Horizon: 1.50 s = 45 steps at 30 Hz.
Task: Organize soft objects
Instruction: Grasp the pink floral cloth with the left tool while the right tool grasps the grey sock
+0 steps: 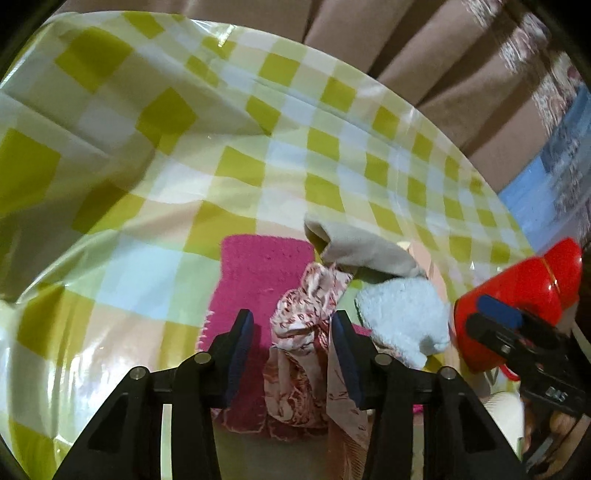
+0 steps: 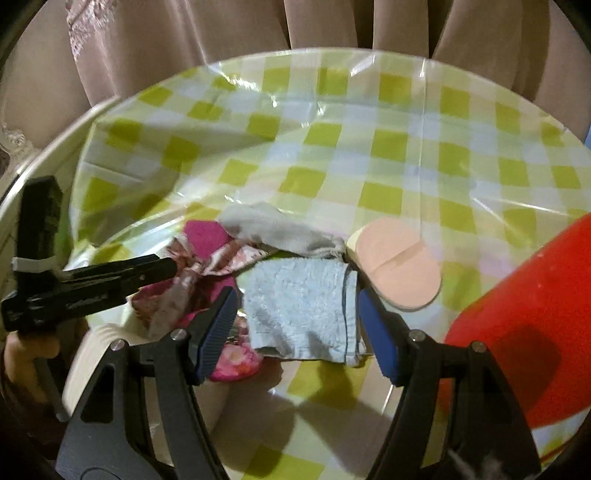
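Note:
A heap of soft things lies on the checked tablecloth (image 1: pixel 288 177). In the left wrist view I see a pink towel (image 1: pixel 258 273), a red-and-white patterned cloth (image 1: pixel 303 332), a grey cloth (image 1: pixel 362 247) and a light blue washcloth (image 1: pixel 406 317). My left gripper (image 1: pixel 293 332) is open, its jaws on either side of the patterned cloth. In the right wrist view my right gripper (image 2: pixel 295 317) is open around the blue washcloth (image 2: pixel 299 306). A peach oval sponge (image 2: pixel 399 269) lies to its right. The left gripper (image 2: pixel 110 280) shows at the left.
A red plastic container (image 2: pixel 524 332) stands at the right, close to the right gripper; it also shows in the left wrist view (image 1: pixel 524 295). Beige curtains (image 2: pixel 332 26) hang behind the round table. A white object (image 2: pixel 96 362) lies at the near table edge.

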{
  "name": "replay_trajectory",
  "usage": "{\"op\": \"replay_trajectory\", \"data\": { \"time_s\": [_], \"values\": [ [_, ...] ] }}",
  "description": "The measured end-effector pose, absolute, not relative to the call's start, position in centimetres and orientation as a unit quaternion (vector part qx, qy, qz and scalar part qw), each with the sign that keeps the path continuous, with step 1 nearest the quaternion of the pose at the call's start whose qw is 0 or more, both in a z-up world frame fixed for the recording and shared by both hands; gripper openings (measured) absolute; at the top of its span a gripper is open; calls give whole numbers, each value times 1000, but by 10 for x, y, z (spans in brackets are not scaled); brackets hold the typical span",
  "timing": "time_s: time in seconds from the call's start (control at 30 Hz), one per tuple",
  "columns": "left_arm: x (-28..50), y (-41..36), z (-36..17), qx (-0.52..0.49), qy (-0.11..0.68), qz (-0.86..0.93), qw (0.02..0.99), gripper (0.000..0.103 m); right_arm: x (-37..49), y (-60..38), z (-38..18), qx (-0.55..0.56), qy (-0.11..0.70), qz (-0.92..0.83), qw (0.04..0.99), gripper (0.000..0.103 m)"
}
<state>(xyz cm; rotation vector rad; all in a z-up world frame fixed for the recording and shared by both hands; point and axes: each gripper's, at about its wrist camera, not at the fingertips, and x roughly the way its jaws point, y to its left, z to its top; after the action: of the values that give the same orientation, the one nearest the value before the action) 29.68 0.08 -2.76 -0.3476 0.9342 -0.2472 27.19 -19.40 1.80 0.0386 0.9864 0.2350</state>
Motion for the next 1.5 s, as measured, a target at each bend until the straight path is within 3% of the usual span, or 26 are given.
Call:
{"op": "replay_trajectory", "data": {
  "time_s": [0.47,0.83,1.5],
  "values": [
    [298,-21,-43,-111,457,-127,873,20,300,-211,-39,57,526,94,843,71],
    [287,-3,-25,-163,406,-123,891,16,300,-210,-55,48,531,92,841,24],
    [257,52,4,-268,292,-87,914,16,266,-215,32,42,429,76,899,20]
  ]
}}
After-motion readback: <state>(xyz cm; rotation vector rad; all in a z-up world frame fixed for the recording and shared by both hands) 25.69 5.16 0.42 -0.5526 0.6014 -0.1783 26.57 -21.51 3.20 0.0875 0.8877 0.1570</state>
